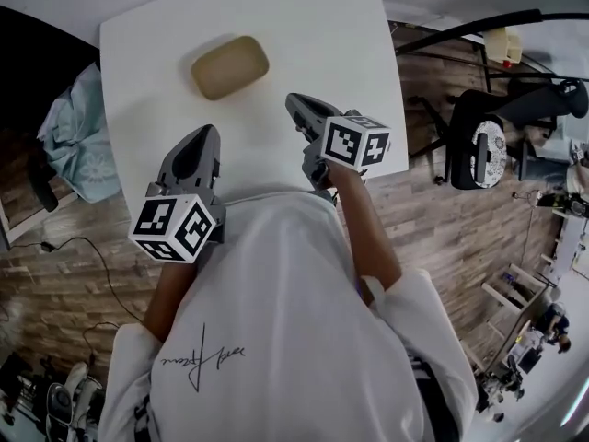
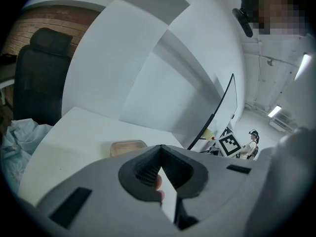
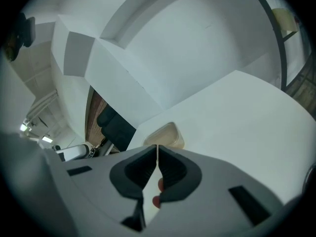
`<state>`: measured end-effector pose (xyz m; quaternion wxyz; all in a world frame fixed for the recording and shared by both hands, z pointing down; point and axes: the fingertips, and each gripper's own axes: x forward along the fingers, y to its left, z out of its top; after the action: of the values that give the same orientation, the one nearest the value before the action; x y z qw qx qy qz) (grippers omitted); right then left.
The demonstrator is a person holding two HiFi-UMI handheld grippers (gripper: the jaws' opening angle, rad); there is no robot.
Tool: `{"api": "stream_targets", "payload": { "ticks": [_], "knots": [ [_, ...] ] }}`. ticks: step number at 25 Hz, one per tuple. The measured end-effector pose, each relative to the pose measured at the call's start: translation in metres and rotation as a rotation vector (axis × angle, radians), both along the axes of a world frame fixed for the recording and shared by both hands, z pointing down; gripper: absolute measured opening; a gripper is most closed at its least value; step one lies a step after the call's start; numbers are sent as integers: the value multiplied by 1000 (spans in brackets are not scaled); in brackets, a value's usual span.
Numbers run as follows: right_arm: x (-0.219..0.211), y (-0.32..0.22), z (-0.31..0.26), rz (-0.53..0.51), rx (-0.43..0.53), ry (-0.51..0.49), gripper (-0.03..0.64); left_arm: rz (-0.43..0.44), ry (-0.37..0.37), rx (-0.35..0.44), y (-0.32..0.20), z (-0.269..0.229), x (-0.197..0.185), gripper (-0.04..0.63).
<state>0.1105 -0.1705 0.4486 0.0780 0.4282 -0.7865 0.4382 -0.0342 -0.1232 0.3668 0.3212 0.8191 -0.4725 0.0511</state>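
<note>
A tan, shallow rounded dish (image 1: pixel 229 65) lies on the white table (image 1: pixel 322 44), toward its far left. My left gripper (image 1: pixel 204 133) hovers over the table's near edge, just short of the dish, its jaws shut with nothing between them. My right gripper (image 1: pixel 294 101) is a little to the right of the dish, also shut and empty. In the left gripper view the dish (image 2: pixel 127 146) sits just beyond the closed tips of the left gripper (image 2: pixel 160 147). In the right gripper view the dish (image 3: pixel 165 134) shows right behind the closed tips of the right gripper (image 3: pixel 157 147).
A light blue cloth (image 1: pixel 78 141) hangs by the table's left edge, next to a black chair (image 2: pixel 39 78). Right of the table stand a black office chair (image 1: pixel 502 122) and a dark metal frame. Wooden floor with a cable (image 1: pixel 87 256) lies below.
</note>
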Motion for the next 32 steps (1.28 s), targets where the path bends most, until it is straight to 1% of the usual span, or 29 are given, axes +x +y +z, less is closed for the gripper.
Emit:
{"api": "stream_targets", "payload": {
  "ticks": [4, 6, 9, 11, 14, 17, 23, 26, 32],
  "knots": [
    [3, -10, 18, -5, -36, 7, 22, -5, 9, -40, -1, 10, -2, 3],
    [5, -16, 22, -9, -49, -4, 37, 0, 11, -56, -4, 13, 1, 3],
    [7, -23, 27, -5, -68, -30, 38, 8, 3, -72, -6, 16, 5, 3],
    [6, -26, 33, -11, -89, -53, 44, 7, 1, -90, -7, 20, 6, 3],
    [-3, -28, 42, -35, -133, -120, 60, 3, -7, -119, -10, 26, 4, 3],
    [-6, -31, 54, -41, -169, -159, 72, 0, -22, -131, -11, 29, 3, 3],
    [-1, -48, 67, 22, -190, -248, 72, -2, -52, -184, -15, 41, -1, 3],
    [-4, -52, 74, 21, -205, -278, 72, -6, -66, -200, -15, 44, -4, 3],
    [-6, -55, 87, 26, -237, -305, 75, -9, -81, -236, -15, 52, -7, 3]
  ]
}}
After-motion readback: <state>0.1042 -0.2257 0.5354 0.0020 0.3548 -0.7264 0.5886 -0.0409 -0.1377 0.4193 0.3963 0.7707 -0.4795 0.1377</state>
